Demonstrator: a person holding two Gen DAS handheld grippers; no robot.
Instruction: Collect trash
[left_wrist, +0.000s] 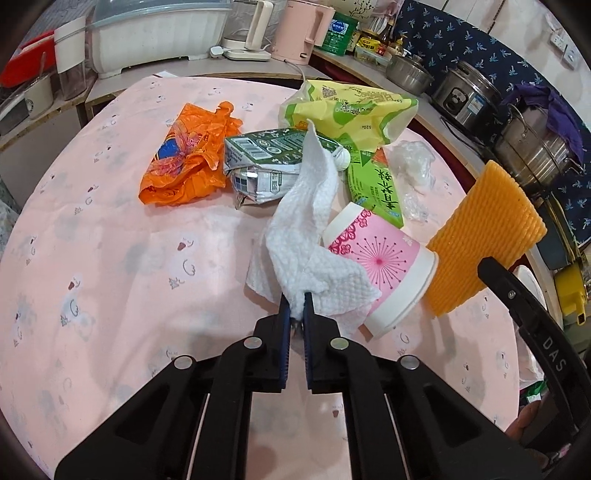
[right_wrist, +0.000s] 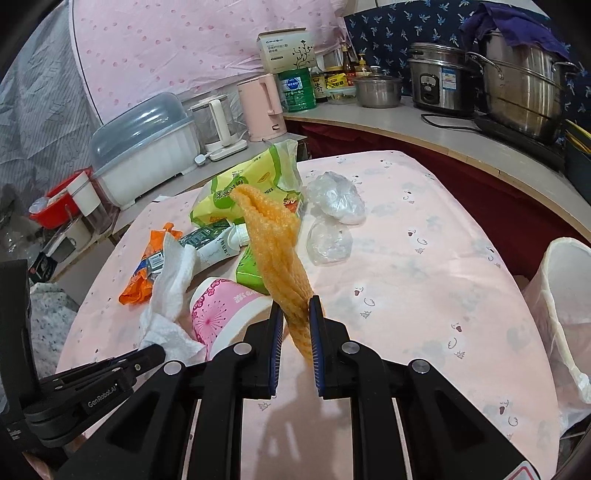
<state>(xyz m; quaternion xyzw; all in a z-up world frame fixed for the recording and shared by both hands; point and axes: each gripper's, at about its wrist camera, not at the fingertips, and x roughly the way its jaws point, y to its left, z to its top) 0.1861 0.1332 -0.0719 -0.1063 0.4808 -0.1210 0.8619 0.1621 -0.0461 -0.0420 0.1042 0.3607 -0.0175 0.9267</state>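
Left gripper (left_wrist: 297, 303) clamps a white paper towel (left_wrist: 303, 214), its long axis running from the jaws toward 12 o'clock over the pink tablecloth (left_wrist: 110, 229). Right gripper (right_wrist: 295, 306) pinches an orange foam net (right_wrist: 277, 251), stretched toward 11 o'clock, above the pink paper cup (right_wrist: 221, 306).

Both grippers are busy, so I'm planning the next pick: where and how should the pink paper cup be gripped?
Grip the pink paper cup at its open rim, one finger inside and one outside, coming from the near side. It lies tipped with its mouth toward the cameras, and the white paper towel drapes its left flank.
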